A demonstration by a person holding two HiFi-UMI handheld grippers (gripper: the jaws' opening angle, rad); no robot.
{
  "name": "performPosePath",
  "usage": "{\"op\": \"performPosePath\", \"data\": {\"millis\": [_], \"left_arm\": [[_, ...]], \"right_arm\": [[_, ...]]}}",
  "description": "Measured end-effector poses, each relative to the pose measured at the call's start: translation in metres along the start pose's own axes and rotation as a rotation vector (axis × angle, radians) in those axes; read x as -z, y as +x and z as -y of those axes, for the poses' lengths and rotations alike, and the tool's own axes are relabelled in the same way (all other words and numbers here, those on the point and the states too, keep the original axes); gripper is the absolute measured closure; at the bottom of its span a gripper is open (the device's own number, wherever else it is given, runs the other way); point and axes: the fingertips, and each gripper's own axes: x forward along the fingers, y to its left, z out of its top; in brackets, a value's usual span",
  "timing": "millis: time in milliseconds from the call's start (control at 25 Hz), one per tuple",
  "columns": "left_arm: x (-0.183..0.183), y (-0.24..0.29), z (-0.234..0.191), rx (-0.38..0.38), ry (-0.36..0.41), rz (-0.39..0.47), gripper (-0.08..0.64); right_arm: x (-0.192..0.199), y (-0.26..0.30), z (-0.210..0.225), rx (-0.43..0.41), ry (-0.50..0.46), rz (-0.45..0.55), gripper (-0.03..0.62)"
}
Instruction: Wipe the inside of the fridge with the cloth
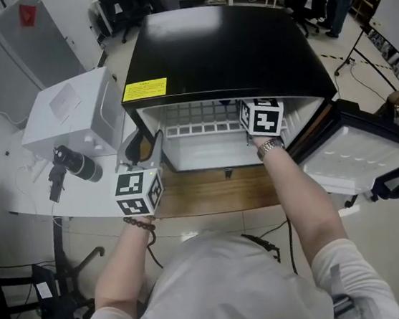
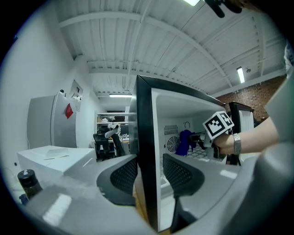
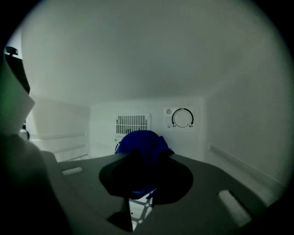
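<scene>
Black casing, far left: the left wall (image 2: 146,137) of the fridge (image 1: 222,51) is standing edge-on between the jaws of the left gripper (image 2: 149,173); the pads are bearing on it from both sides, which I am reading as a steadying clamp.
Left gripper, position: sitting at the front rim, outside the cavity; the cloth (image 3: 140,142) is lying ahead and to its right, well apart.
Cloth: blue, bunching just ahead of the right gripper (image 3: 142,176), whose nearly closed jaws are pinching it; a lump with no clear long axis, hanging over the wire shelf (image 3: 138,209).
Right gripper, position: reaching inside the fridge, pointing at the back wall (image 3: 151,133); this hand is carrying the wipe.
Coming move, judged: shelf below the tips, back wall beyond them, side wall to their right.
Hard to make out: the fridge top is hiding these jaws and the cloth from the head view; the inside view is dim; cloth contact with shelf or wall cannot be told.
</scene>
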Motion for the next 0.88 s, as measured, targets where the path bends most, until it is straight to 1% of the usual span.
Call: {"op": "performPosePath", "data": {"millis": [400, 880], "left_arm": [[0.0, 0.0, 0.0, -0.013, -0.009, 0.001, 0.387], [-0.001, 0.0, 0.0, -0.017, -0.014, 0.001, 0.382]], "right_arm": [[0.006, -0.008, 0.029, 0.057, 0.024, -0.025, 0.52], [0.016, -0.019, 0.051, 0.156, 0.035, -0.066, 0.52]]}}
